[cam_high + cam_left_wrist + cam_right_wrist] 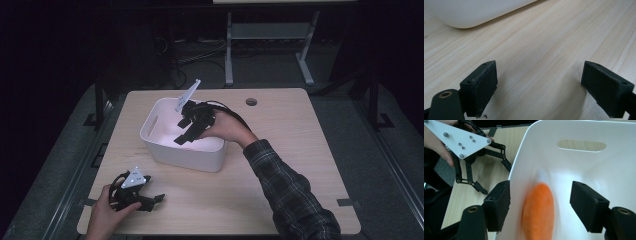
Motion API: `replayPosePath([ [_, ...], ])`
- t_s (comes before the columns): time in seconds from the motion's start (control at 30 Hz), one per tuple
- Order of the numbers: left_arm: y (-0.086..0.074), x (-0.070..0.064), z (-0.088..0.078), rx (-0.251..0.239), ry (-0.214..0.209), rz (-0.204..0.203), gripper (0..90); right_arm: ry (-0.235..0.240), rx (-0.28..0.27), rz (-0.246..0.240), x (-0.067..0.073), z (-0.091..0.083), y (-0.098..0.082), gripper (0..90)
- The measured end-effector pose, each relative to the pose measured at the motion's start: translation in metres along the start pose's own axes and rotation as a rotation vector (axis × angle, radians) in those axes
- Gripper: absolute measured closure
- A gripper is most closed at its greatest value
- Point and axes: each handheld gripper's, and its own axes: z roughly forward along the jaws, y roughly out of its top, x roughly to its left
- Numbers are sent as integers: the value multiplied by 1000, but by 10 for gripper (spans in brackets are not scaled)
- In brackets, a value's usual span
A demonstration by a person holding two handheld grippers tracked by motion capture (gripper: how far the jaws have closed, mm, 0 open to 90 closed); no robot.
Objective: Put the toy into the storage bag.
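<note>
Right gripper (540,202): It is held over the white bin, tipped down into it. Its jaws are seen apart, with a gap on each side of the carrot. The carrot is not pressed by the pads.
Carrot (539,212): An orange carrot is seen between the jaws of the right gripper, inside the white bin. It looks blurred. Whether it lies on the floor of the bin cannot be told.
White bin (150,131): It is set on the counter, near the middle. A long hole for a handle is cut in its end wall. The right gripper (192,122) is seen above its inside in the high view.
Right hand (227,127): It is wrapped round the right gripper. A checked sleeve is worn on the arm.
Left gripper (539,85): It is kept low over the counter near the front left corner, well apart from the bin. Its jaws are spread wide and nothing is held between them.
Left hand (107,210): It is closed round the left gripper.
Counter (290,130): It is made of pale wood.
</note>
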Motion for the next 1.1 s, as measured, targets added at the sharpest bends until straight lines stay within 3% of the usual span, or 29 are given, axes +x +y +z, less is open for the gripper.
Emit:
replayPosePath([
  [0.37,0,-1,0,-1,3,-2,128,-30,-38,36,4,-22,-17,304],
  [0.9,0,-1,0,-1,6,-7,128,-142,-118,102,18,-71,-62,248],
  [1.1,0,-1,0,-1,7,-7,128,-164,-145,132,22,-83,-76,232],
])
